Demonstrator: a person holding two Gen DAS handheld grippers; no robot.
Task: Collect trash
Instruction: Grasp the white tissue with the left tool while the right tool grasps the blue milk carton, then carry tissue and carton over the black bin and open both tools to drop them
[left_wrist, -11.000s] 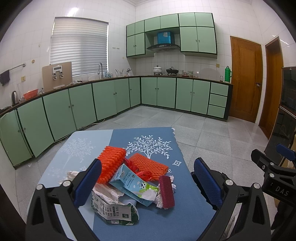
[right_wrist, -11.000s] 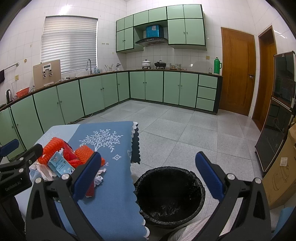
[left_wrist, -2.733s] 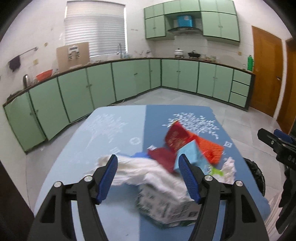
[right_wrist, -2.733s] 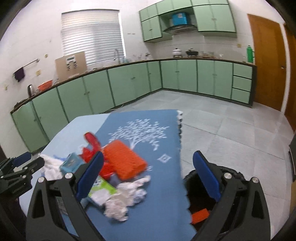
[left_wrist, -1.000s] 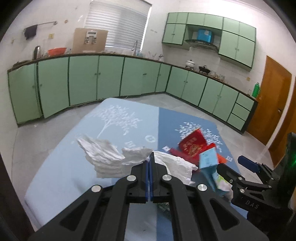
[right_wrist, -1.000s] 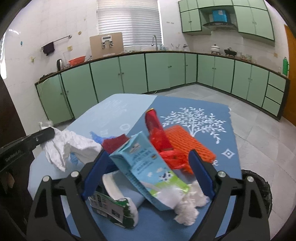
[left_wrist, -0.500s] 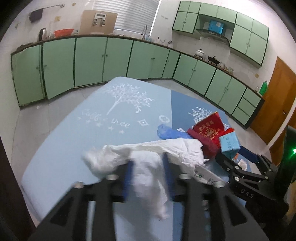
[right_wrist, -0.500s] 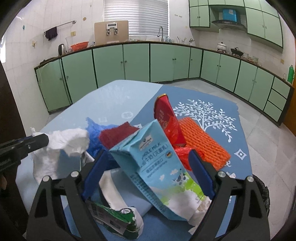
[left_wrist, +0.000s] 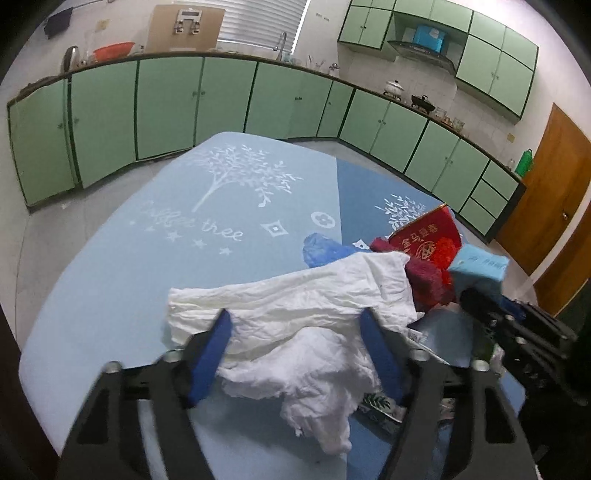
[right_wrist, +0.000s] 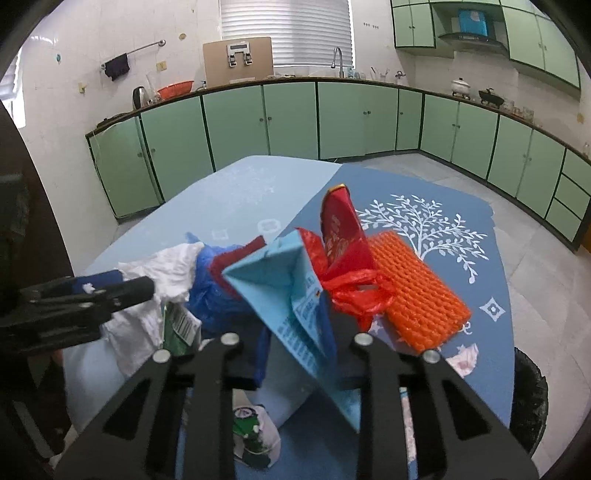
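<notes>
**Right wrist view: one carton gripped, most trash not yet binned**

Item 1. Milk carton (right_wrist: 295, 291), light blue. Held between the closed jaws of the right gripper (right_wrist: 295, 354), tilted, lifted above the pile. Not yet over the bin.

Item 2. Trash bin (right_wrist: 528, 402), black liner. On the floor to the right of the right jaws, beyond the edge of the tabletop (right_wrist: 236, 199). Contents hidden from here.

Item 3. White paper (left_wrist: 303, 314), crumpled. Lies between the spread jaws of the left gripper (left_wrist: 295, 347); the blue pads stand apart on either side of it. Judged loose, not clamped.

Item 4. Blue plastic bag (left_wrist: 325, 251). Ahead of the left jaws, partly under the paper.

Item 5. Red packet (right_wrist: 341, 229), upright, just ahead of the right jaws, behind the carton.

Item 6. Red plastic bag (right_wrist: 354, 291), touching the carton on its right.

Item 7. Orange foam net (right_wrist: 413, 288), flat on the cloth, ahead and right of the right jaws.

Item 8. Green-and-white carton (right_wrist: 255, 439), crushed, below the right jaws.

Item 9. Small tissue scrap (right_wrist: 465, 358), near the table edge beside the bin.

Status, as judged: early to middle stage. One item in hand, eight pieces or so left on the tabletop.
</notes>
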